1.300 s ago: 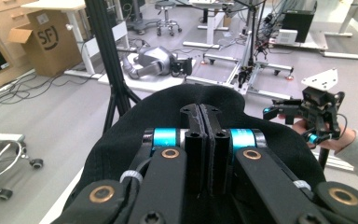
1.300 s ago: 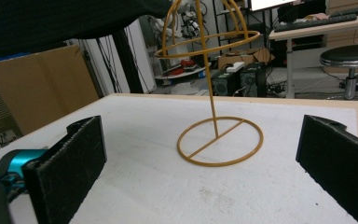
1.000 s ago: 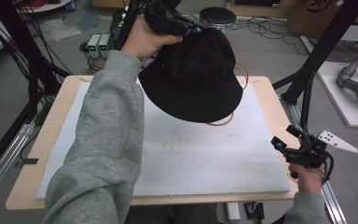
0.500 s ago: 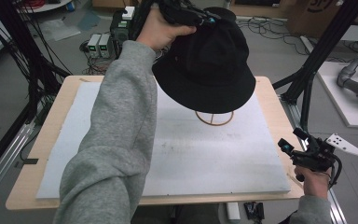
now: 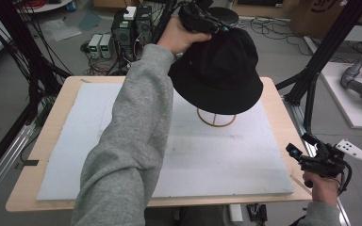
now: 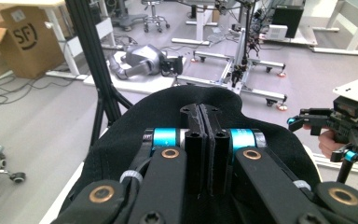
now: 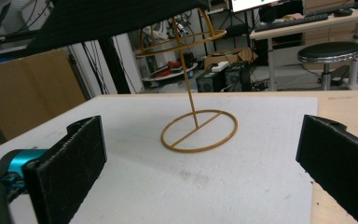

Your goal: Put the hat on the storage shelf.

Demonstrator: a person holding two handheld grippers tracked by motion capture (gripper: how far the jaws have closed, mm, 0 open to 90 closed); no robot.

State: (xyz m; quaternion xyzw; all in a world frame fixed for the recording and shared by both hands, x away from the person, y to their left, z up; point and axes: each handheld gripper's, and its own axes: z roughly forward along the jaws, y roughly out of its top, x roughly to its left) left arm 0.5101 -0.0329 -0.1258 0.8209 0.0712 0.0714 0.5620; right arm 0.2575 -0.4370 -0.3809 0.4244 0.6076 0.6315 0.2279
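Nearby, a cardboard box (image 6: 16, 39) reads "SF".

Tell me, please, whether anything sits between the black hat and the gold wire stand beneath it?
Nothing visible does. The black hat, pinched in the left gripper, hangs over the wire stand with open air between brim and frame. The right gripper stays off at the table's edge.
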